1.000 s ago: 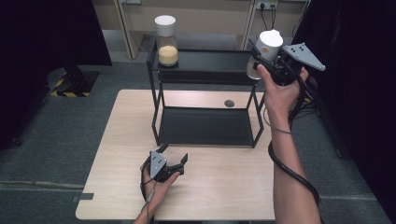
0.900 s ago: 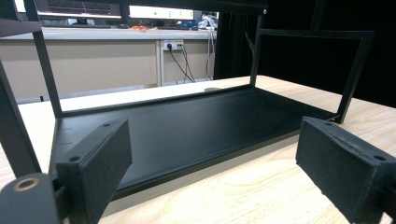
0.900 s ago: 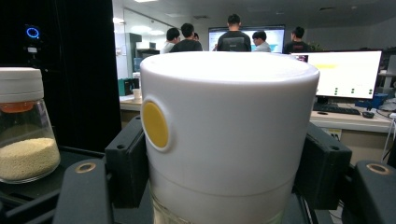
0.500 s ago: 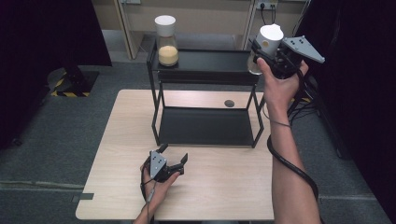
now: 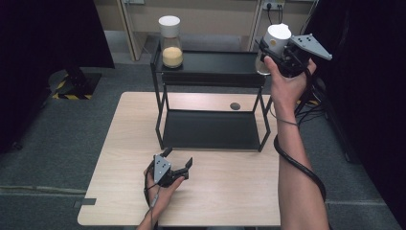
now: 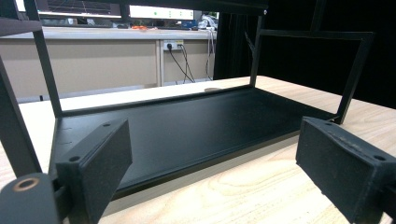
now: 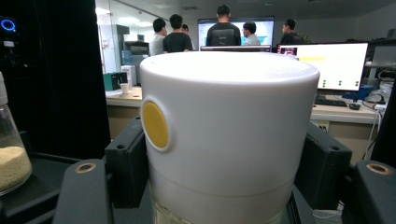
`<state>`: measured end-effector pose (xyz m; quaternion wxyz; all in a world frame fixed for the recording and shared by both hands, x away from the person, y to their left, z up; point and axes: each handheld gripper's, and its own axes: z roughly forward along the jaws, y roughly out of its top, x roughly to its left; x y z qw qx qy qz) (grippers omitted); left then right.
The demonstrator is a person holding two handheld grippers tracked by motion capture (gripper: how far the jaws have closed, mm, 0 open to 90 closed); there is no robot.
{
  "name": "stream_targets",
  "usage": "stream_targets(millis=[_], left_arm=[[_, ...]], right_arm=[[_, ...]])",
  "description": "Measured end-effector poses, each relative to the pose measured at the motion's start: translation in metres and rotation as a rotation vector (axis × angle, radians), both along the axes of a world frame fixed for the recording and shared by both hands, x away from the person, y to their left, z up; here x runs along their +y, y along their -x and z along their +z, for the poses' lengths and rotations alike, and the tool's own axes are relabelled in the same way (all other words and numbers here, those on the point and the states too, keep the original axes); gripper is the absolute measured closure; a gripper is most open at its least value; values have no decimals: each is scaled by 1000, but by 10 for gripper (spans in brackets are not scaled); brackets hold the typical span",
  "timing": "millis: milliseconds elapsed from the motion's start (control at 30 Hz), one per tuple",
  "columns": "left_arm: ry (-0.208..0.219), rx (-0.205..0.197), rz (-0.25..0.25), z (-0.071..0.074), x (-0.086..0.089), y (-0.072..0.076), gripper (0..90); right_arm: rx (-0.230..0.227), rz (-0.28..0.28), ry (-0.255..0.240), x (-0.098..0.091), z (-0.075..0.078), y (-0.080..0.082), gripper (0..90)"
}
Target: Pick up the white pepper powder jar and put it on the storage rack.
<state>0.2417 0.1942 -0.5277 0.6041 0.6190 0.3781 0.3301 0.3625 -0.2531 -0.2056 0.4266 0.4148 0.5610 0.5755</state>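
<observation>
here we see a jar (image 5: 274, 48) with a big white lid (image 7: 229, 126), and the lid has a round yellow dot (image 7: 155, 124) on its side. below the lid the jar is clear glass. the right gripper (image 5: 282, 50) holds it up in the air at the right end of the top shelf (image 5: 210, 64) of a black rack (image 5: 210, 139). in the right gripper view the lid sits right between the two black jaws, and the jaws press on it from both sides.

a second jar (image 5: 171, 43) stands on the left end of the top shelf. it has a white lid too, and yellow grains fill its lower part. the two jars are well apart.

the left gripper (image 5: 174, 163) rests low on the table (image 5: 124, 143) in front of the rack. its jaws are spread wide with nothing in them, and they point at the bottom shelf (image 6: 187, 126).

since a second ago, the right gripper has lifted the jar a little higher and a bit farther back. the left gripper has stayed where it was.
</observation>
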Motion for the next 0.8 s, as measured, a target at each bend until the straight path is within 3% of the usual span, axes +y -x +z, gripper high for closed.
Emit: stream_targets(millis=[800], left_arm=[[-4, 1, -4, 1, 0, 0, 99]], right_arm=[[39, -36, 22, 2, 7, -27, 306]])
